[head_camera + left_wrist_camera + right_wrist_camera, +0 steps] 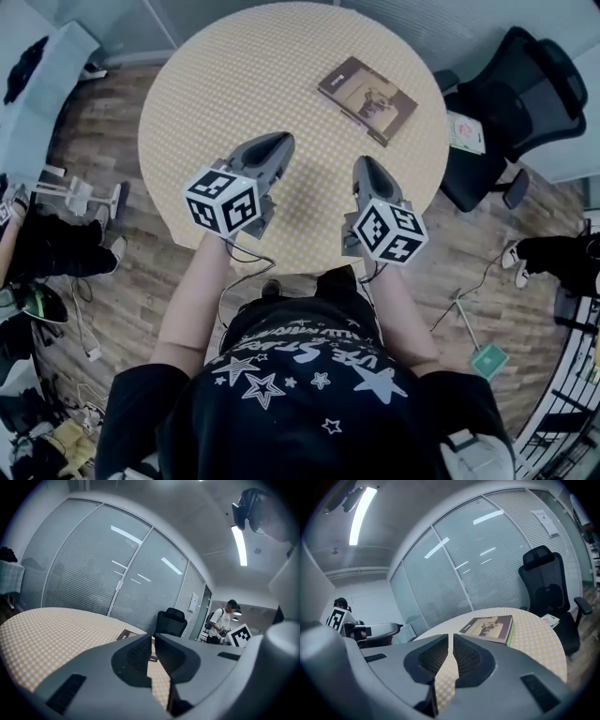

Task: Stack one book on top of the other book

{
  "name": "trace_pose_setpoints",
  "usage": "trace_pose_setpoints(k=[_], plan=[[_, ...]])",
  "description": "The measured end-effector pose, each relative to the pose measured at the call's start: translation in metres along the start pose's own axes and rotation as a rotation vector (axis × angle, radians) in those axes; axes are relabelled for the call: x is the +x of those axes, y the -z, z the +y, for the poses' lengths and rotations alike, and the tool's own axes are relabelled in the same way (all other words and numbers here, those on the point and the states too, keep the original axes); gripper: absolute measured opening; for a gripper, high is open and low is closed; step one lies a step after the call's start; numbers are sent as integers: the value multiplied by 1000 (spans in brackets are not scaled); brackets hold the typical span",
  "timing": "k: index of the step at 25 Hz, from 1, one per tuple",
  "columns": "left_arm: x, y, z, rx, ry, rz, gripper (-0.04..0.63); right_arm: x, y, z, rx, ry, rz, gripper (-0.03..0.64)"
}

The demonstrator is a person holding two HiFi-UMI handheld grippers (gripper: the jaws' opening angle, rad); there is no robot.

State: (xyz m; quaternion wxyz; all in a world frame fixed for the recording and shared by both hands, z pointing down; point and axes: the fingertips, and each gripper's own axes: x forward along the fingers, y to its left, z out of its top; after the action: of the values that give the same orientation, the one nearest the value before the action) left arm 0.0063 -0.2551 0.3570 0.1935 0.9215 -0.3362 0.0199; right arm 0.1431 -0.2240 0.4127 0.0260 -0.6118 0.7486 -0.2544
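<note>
Head view: the books [367,100] appear stacked at upper right of the desk [234,75]. The left gripper [279,142] and right gripper [365,166] sit lower centre, jaws clenched and empty. Stacking looks complete.

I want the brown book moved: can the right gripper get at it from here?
Probably yes. Only bare tablecloth lies between the right gripper and the brown book. Its shut jaws are empty but must open first.

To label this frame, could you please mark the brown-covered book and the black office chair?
Brown-covered book [367,100]: head view, middle of its cover.
Black office chair [525,89]: head view, its backrest.
</note>
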Motion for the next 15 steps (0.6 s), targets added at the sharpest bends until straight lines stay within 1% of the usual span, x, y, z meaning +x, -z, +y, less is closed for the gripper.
trace_pose_setpoints(k=[4, 12, 15], plan=[[-34, 7, -7, 31, 36, 6, 26, -20, 15, 29, 2, 13, -21, 48], [-109, 13, -14, 54, 116, 6, 26, -54, 47, 97, 8, 38, -58, 48], [-136, 16, -13, 46, 140, 5, 26, -67, 59, 123, 13, 44, -65, 48]])
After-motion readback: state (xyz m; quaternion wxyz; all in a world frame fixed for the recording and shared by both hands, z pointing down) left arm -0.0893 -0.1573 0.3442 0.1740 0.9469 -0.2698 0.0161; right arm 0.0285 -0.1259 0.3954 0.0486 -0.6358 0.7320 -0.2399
